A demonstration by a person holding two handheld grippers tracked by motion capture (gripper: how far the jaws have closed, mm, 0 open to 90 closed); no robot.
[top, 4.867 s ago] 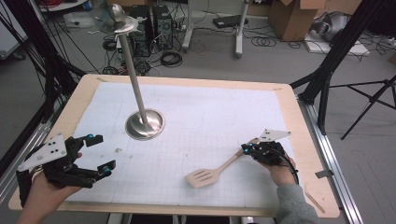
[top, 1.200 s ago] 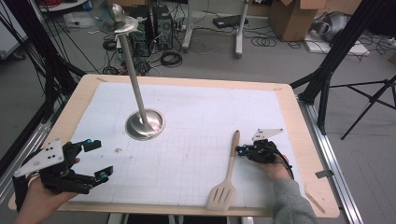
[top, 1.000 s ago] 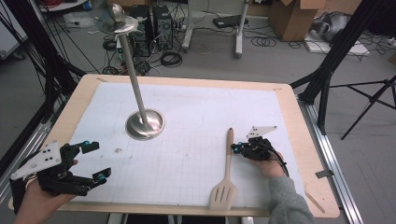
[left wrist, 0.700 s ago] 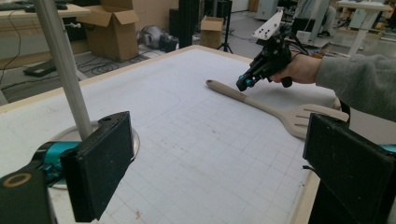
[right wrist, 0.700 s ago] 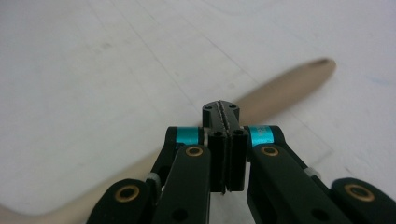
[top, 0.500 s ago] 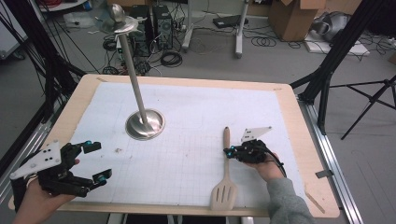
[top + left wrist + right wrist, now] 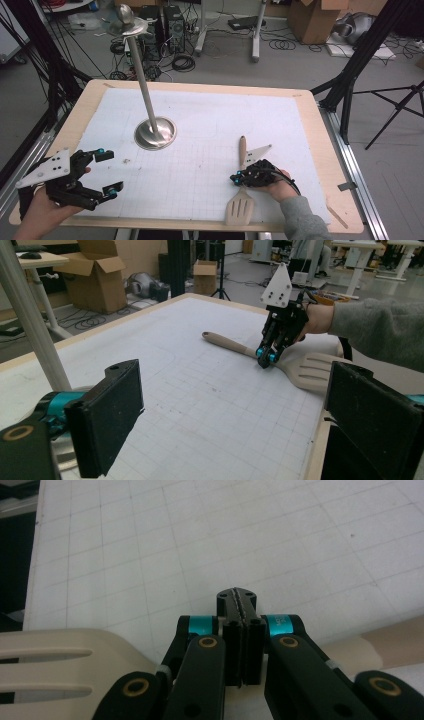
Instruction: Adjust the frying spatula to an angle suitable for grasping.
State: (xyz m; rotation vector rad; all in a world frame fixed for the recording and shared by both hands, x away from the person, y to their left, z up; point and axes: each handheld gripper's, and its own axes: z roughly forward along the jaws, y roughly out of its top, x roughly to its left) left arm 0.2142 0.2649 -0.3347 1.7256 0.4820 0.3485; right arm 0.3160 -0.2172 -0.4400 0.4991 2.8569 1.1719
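A beige slotted spatula [image 7: 240, 206] lies on the white grid mat [image 7: 210, 125], blade toward the near edge, wooden handle pointing away. My right gripper [image 7: 235, 178] is shut, its jaws pressed together with nothing between them, low over the spatula's neck. In the right gripper view the closed tips [image 7: 236, 598] point at the mat, with the blade [image 7: 60, 655] on the left and the handle [image 7: 395, 645] on the right. My left gripper [image 7: 110, 171] is held open at the near left corner. Its view shows the right gripper [image 7: 267, 357] and the spatula [image 7: 227, 342] across the mat.
A metal stand with a round base [image 7: 155, 132] and a tall slanted pole rises left of centre on the mat; its pole [image 7: 30, 315] crosses the left gripper view. The wooden table edge [image 7: 345, 200] frames the mat. Boxes, cables and tripod legs lie beyond the table.
The right gripper and the spatula have slid leftward across the mat together. Earlier still, the spatula lay diagonally; its blade now points at the near edge. The left gripper barely moved.
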